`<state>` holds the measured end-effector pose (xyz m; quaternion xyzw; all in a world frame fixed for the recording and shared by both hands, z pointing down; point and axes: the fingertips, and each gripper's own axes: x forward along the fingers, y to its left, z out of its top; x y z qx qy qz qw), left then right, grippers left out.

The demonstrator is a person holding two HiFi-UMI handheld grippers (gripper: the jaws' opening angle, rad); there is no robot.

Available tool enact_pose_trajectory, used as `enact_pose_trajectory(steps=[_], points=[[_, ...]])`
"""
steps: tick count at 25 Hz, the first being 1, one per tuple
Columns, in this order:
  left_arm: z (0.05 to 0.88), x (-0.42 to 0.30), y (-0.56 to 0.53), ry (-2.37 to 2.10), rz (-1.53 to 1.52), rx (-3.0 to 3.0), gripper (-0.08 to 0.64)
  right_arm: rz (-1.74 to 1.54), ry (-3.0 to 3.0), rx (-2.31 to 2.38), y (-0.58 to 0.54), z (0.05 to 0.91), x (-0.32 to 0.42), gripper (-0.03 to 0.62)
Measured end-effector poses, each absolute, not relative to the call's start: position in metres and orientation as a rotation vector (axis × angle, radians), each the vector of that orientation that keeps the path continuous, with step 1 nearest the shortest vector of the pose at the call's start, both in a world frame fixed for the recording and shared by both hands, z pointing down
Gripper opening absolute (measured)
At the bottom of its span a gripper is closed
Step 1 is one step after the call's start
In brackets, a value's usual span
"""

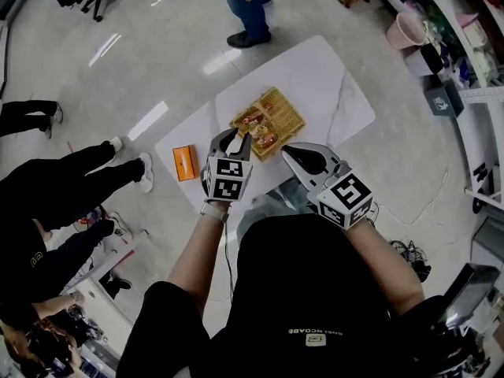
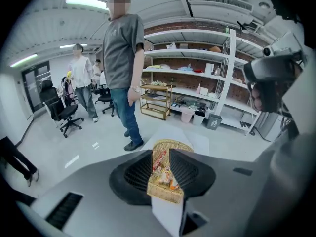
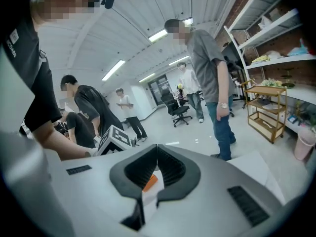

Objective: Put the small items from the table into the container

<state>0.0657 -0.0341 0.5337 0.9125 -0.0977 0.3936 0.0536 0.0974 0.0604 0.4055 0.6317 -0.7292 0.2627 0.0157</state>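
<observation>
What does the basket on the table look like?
The basket is a shallow, rectangular tray woven from tan, straw-like strands, with a low rim all round. It sits flat on the white table, turned cornerwise to the person. Inside lie several colourful snack packets, mostly red and orange. The table below and the packets inside touch it.

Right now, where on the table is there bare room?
The table beyond the wicker basket, far right, is bare; so is a strip between basket and orange box. Left gripper and right gripper crowd the near edge.
</observation>
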Motion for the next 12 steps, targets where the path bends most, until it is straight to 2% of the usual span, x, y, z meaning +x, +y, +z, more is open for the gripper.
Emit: enact_pose_trajectory(steps=[12], points=[[0.447,-0.006,-0.058,-0.559,0.927,2.763,0.085,0.710,-2.468,1.791,-0.008,0.368,0.042,0.011]])
